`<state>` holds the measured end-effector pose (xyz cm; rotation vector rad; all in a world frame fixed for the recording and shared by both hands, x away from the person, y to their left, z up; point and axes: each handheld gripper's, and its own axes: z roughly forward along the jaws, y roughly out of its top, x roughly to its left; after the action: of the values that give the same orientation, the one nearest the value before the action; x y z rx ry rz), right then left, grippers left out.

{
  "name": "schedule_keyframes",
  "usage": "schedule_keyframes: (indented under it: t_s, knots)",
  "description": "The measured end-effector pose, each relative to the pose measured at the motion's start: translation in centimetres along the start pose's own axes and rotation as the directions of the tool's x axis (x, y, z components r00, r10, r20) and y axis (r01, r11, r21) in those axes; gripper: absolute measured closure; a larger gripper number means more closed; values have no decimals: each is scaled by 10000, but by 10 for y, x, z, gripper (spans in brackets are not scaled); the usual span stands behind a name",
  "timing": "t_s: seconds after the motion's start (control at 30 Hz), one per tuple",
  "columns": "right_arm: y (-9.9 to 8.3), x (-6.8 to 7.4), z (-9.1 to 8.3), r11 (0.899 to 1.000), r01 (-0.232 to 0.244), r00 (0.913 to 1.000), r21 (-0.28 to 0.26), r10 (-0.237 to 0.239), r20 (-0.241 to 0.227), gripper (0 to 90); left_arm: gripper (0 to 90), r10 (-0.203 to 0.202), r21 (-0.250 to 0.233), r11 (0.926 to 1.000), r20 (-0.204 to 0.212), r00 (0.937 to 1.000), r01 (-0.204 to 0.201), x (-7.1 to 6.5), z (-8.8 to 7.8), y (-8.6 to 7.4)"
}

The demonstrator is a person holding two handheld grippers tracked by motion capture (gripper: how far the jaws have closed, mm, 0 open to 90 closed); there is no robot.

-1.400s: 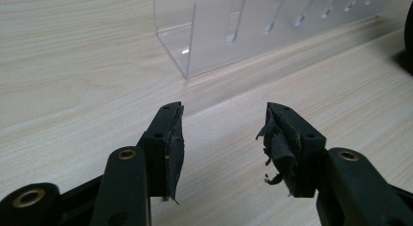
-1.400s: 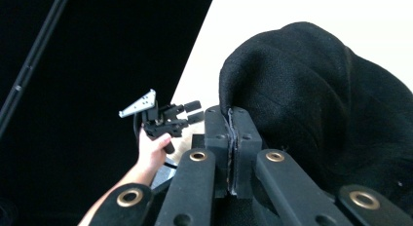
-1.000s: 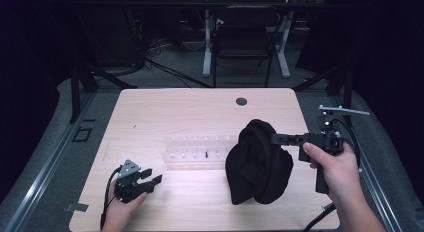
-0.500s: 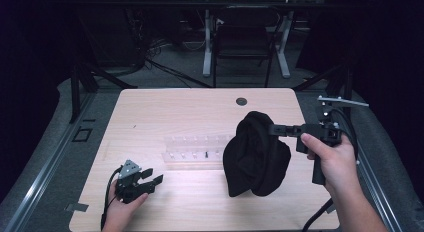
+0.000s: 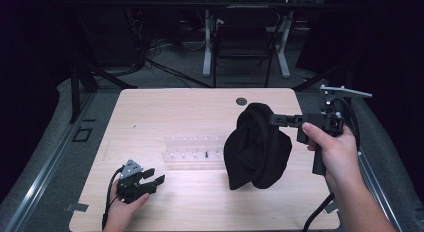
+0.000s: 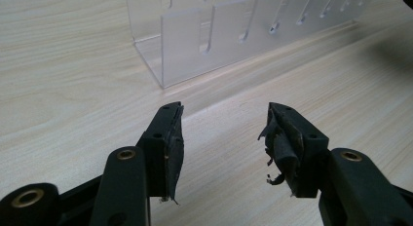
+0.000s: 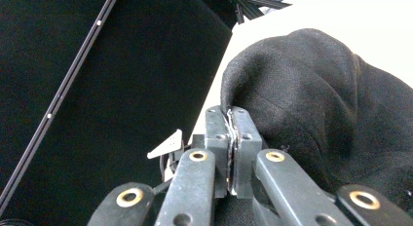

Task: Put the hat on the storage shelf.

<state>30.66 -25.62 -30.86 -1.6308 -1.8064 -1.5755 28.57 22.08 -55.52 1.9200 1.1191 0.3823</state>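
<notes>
High view: the right gripper point(image 5: 276, 119) has been lifting the cloth point(image 5: 256, 147) higher; it is hanging, hem just brushing the tabletop point(image 5: 165, 104), beside the rack point(image 5: 192, 151).
Left gripper view: fingers point(image 6: 168, 138) staying apart, idle, low.
Right gripper view: fingers point(image 7: 243, 138) clamping the cloth's edge.

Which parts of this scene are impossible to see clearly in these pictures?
- High view: the black cloth hangs from the right claw and covers the right end of the clear rack.
- High view: the small dark item in the rack is too small to identify.
- Right gripper view: the cloth's lower part is cut off by the edge.
</notes>
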Motion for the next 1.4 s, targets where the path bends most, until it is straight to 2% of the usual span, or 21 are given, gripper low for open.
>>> schedule_keyframes:
  t_s: [0.23,0.33,0.6,0.8,1.03,1.4]
  knots:
    - [7,5,3,10000,44,10000,-53,-44,-39,884,483,19,-66,10000,124,9999,-18,-4,0,2]
    - [11,7,6,10000,26,9998,21,-26,-205,883,482,104,7,9999,148,9998,-104,-5,2,3]
    - [24,9,17,10000,-9,10000,19,9,26,883,484,125,-70,9999,340,9993,-123,-8,4,6]
    - [34,10,28,10000,-29,9999,-20,29,145,883,490,306,-210,9993,567,9979,-295,-13,2,15]
    - [45,11,37,9999,-62,9997,-141,65,227,883,497,710,-467,9966,756,9946,-676,-22,-1,27]
    - [56,11,53,9986,-228,9993,-469,242,301,883,497,857,-731,9942,874,9925,-795,-31,6,44]
